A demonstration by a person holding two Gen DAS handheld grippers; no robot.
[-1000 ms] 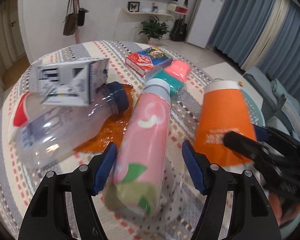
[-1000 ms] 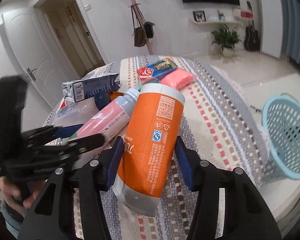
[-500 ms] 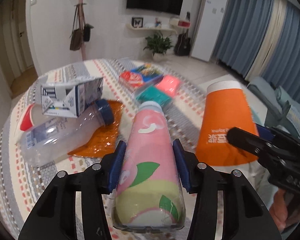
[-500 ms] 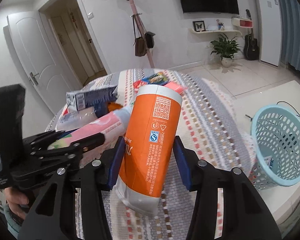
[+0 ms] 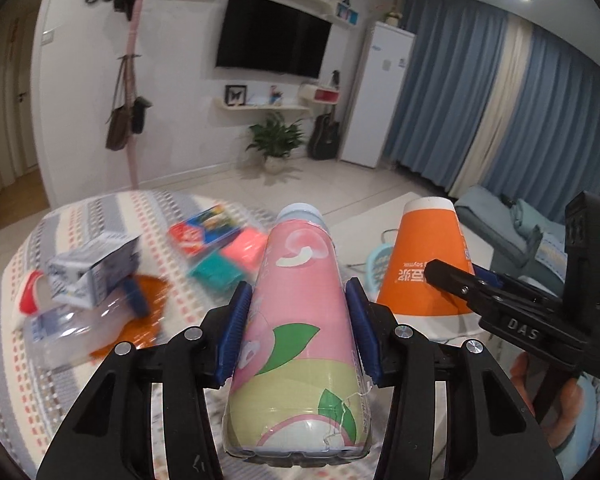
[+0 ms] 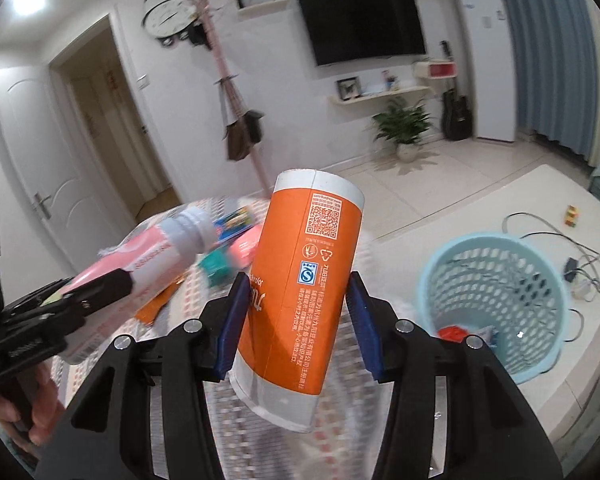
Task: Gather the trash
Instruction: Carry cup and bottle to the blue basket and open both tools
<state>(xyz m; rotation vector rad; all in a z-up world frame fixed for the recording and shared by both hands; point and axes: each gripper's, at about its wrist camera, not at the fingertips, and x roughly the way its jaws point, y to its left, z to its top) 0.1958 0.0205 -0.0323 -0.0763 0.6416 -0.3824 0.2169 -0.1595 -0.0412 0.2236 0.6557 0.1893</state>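
Observation:
My left gripper is shut on a pink drink bottle with a pale cap and holds it lifted above the table. My right gripper is shut on an orange paper cup with white ends, also lifted. Each held item shows in the other view: the cup to the right, the bottle to the left. A light blue mesh basket stands on the floor at the right with some trash inside.
On the patterned round table lie a milk carton, a clear plastic bottle, an orange wrapper, a colourful box and pink and teal blocks. Cables lie on the floor behind the basket.
My left gripper closed on the pink bottle and lifted it off the table. My right gripper rose with the orange cup. Both views tilted up and the basket came closer.

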